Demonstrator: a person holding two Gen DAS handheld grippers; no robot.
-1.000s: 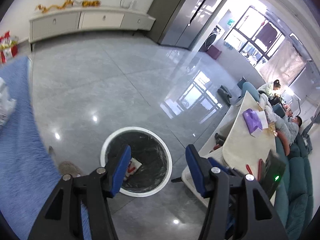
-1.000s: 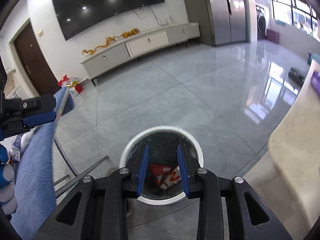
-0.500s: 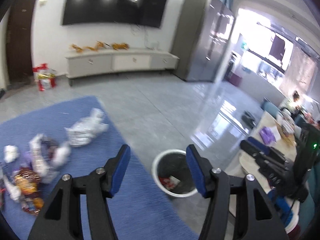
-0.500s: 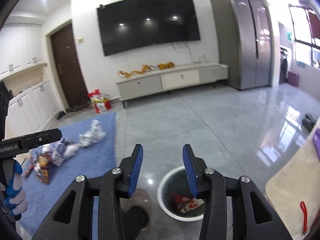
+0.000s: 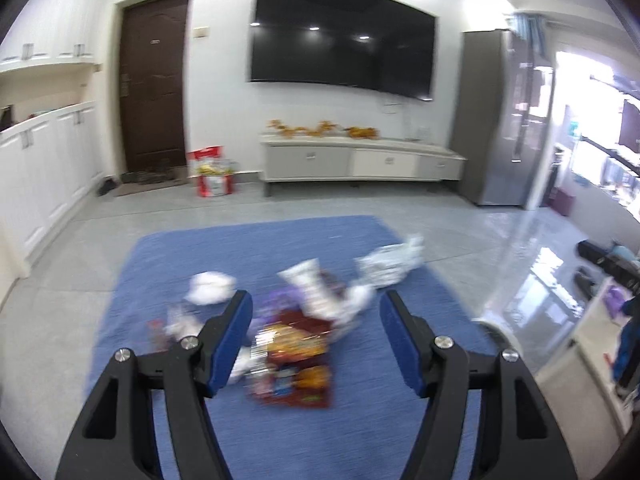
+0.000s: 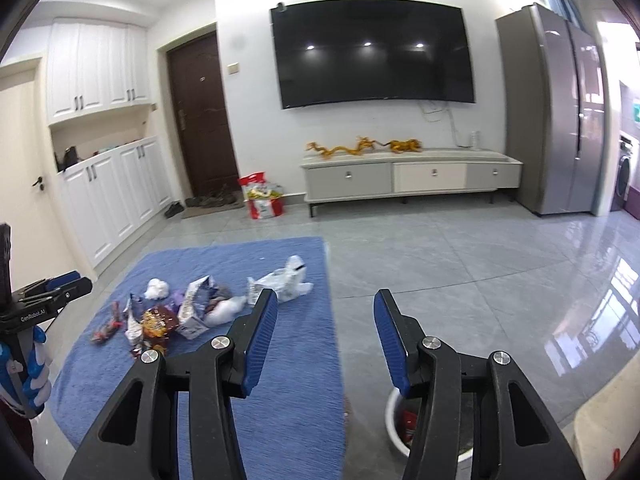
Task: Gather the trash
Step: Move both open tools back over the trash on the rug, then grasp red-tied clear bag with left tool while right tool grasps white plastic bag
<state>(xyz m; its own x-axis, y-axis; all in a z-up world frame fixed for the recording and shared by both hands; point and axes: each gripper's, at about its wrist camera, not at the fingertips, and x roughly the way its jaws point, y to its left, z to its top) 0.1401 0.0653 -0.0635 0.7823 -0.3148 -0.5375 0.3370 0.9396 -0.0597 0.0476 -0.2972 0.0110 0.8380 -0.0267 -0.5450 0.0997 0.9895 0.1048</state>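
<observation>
A pile of trash [image 5: 296,340] lies on the blue rug [image 5: 248,252]: crumpled white paper, white bags and red and orange snack wrappers. My left gripper [image 5: 316,298] hangs above the pile, its jaws opening with nothing between them. In the right wrist view the same trash pile [image 6: 180,312] sits at the left on the rug [image 6: 280,360]. My right gripper [image 6: 326,296] is over the rug's right edge, jaws opening and empty. The white bin [image 6: 394,420] stands below it, holding a red wrapper [image 6: 408,424]. The left gripper [image 6: 60,286] shows at the far left.
A grey TV cabinet [image 6: 400,180] and a wall TV [image 6: 372,52] face me. A red bag [image 6: 264,200] stands beside the brown door [image 6: 200,120]. White cupboards [image 6: 112,200] line the left, and a steel fridge [image 6: 560,112] stands at the right. Glossy grey floor tiles [image 6: 480,272] spread right of the rug.
Both views have swung up from the bin toward the rug and the trash pile. The left hand moved over the pile. Both grippers' jaws stand wider than before.
</observation>
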